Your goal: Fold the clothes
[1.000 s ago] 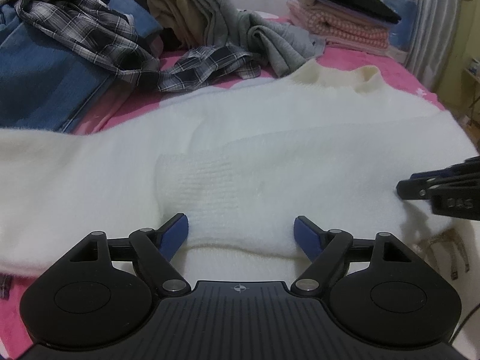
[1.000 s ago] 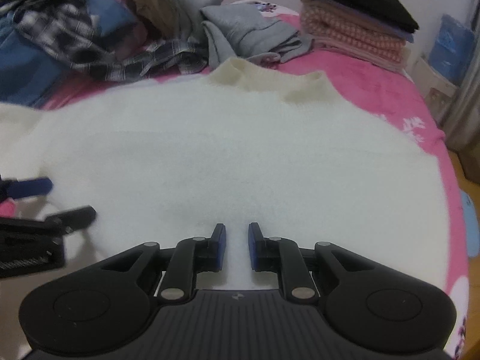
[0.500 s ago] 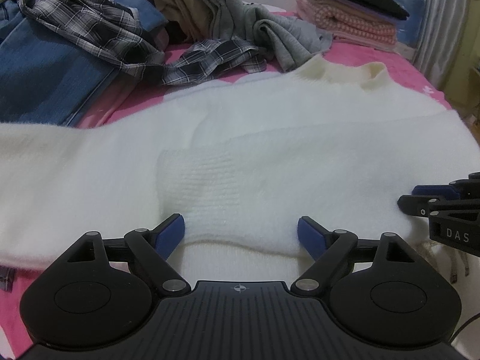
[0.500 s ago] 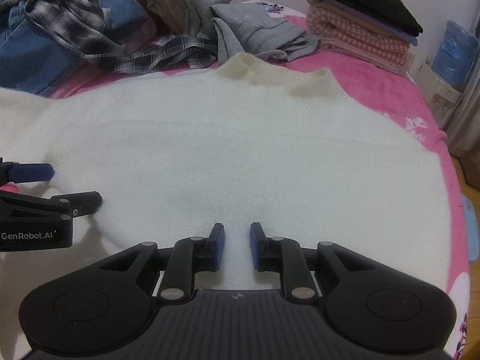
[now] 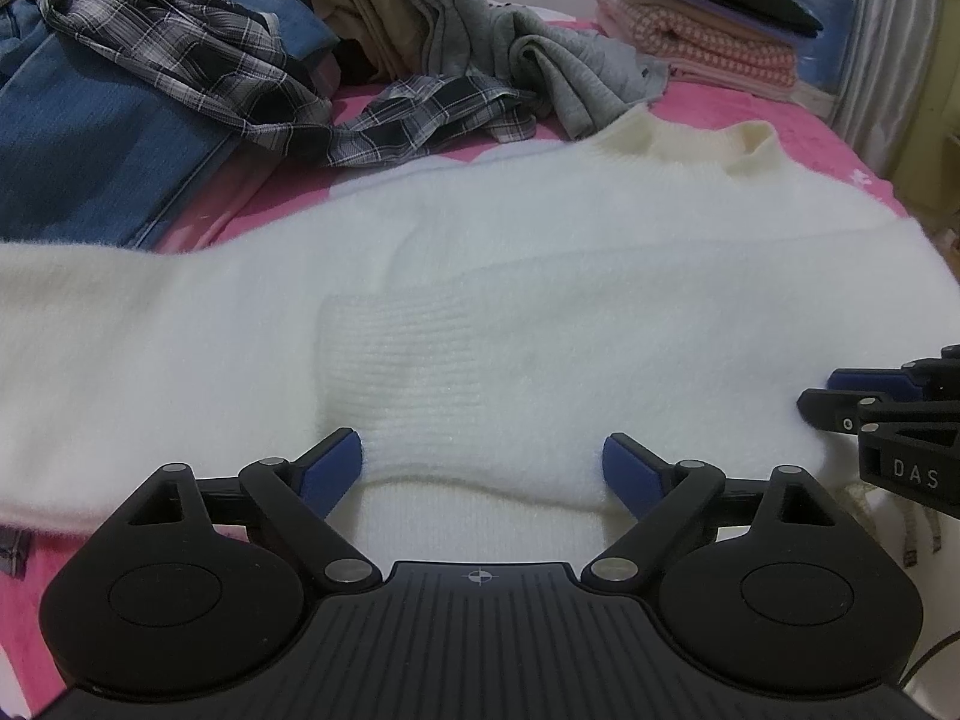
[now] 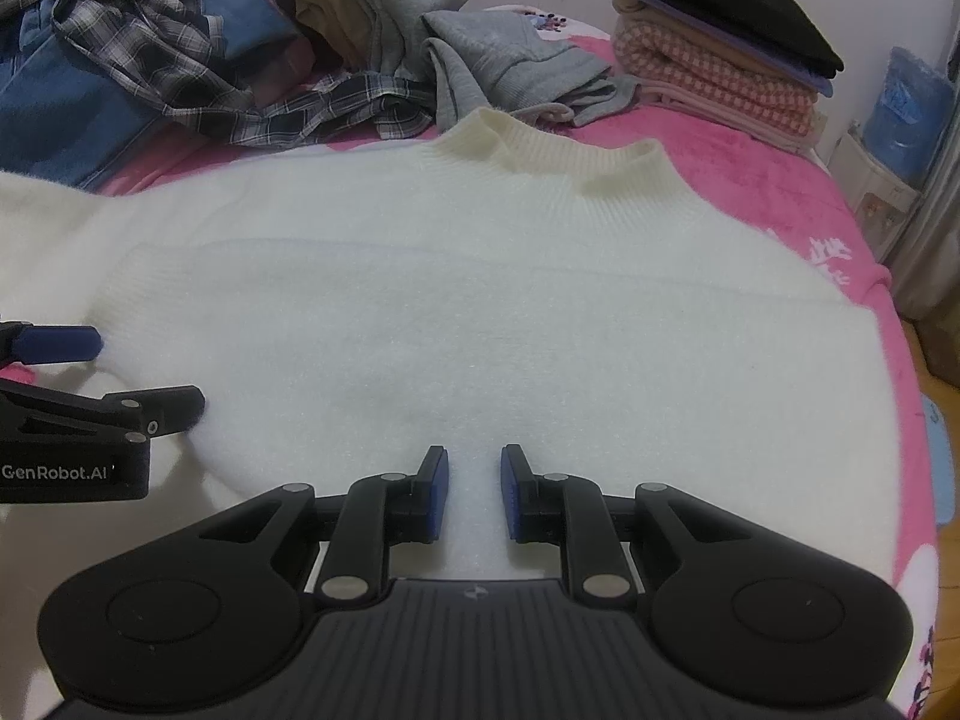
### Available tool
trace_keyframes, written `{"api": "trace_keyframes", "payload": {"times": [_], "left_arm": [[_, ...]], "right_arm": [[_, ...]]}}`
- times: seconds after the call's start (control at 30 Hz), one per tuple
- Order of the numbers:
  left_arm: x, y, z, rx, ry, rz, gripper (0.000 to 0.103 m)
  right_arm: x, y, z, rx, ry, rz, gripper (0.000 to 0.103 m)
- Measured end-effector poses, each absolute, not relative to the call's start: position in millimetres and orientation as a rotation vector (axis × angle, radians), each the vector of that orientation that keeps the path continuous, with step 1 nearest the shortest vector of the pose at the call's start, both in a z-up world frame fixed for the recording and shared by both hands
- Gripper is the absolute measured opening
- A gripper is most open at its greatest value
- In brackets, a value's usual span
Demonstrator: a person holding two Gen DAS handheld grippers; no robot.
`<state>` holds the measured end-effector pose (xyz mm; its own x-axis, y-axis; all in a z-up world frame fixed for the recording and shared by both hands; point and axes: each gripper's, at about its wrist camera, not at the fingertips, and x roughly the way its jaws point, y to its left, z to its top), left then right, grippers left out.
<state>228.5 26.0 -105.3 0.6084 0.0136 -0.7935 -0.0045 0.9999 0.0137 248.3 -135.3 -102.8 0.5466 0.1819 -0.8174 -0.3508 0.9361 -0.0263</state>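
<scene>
A white fluffy sweater lies flat on the pink bed, collar at the far side. One sleeve is folded across the body, and its ribbed cuff ends between the jaws of my left gripper. Those jaws are opening and stand wide, and the pads do not press on the cuff. The other sleeve stretches out to the left. My right gripper hovers over the sweater's lower body with a narrow gap between its pads and nothing pinched.
Unfolded clothes are heaped at the back: a plaid shirt, blue jeans and grey garments. A folded stack sits at the back right. The pink bedcover ends at the right, with floor and a curtain beyond.
The left gripper's jaws have spread a little wider around the cuff. The right gripper's gap is about the same. The sweater has not moved.
</scene>
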Motion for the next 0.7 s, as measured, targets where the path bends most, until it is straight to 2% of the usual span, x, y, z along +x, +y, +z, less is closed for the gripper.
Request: {"api": "trace_keyframes", "payload": {"times": [0.7], "left_arm": [[227.0, 25.6, -106.6, 0.008, 0.922, 0.012, 0.093]], "right_arm": [[247.5, -136.7, -103.4, -0.189, 0.935, 0.322, 0.021]]}}
